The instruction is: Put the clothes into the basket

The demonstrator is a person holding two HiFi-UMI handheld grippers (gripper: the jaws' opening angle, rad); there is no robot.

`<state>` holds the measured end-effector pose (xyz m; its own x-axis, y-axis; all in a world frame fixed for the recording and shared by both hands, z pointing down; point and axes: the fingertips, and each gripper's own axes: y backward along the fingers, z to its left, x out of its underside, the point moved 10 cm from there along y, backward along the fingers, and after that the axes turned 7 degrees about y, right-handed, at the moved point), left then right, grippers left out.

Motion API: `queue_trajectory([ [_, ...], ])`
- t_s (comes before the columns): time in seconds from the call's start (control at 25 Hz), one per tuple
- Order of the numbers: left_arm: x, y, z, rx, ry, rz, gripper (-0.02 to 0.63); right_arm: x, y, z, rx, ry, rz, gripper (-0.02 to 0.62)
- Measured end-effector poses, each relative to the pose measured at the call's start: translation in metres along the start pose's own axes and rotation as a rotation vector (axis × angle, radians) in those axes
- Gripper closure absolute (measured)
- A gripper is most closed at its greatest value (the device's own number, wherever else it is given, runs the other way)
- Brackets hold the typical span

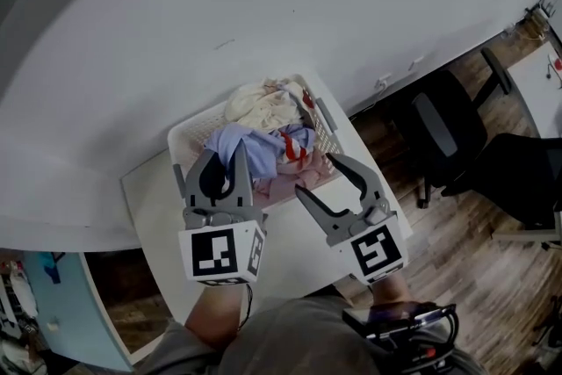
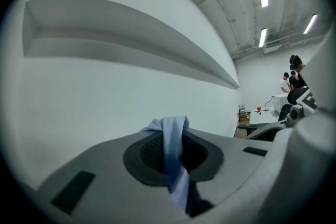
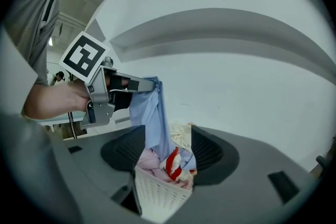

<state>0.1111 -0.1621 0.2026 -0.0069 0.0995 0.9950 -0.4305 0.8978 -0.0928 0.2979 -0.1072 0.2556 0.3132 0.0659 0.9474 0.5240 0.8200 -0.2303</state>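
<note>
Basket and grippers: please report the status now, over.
Left gripper shut on blue cloth, which hangs into basket. Right gripper open, empty. Other clothes in basket. Nothing seen in the way.

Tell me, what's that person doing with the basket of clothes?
A person holds tongs in each hand over a white basket of clothes on a white table. The left tongs are shut on a light blue garment, which hangs down into the basket. The right tongs are open and hold nothing.
</note>
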Motion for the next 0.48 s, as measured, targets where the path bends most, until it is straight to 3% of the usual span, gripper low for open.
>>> queue_trajectory([
  [0.16,0.019,-0.006,0.004,0.043,-0.01,0.11,0.554,-0.001,-0.009,-0.001,-0.013,-0.008,0.005,0.314],
  [0.28,0.042,0.001,0.003,0.098,0.036,0.198,0.452,0.007,-0.016,0.003,-0.035,-0.016,0.03,0.318],
  [0.48,0.054,0.027,0.009,0.079,0.043,0.254,0.451,0.014,-0.021,0.022,-0.062,-0.01,0.047,0.32],
])
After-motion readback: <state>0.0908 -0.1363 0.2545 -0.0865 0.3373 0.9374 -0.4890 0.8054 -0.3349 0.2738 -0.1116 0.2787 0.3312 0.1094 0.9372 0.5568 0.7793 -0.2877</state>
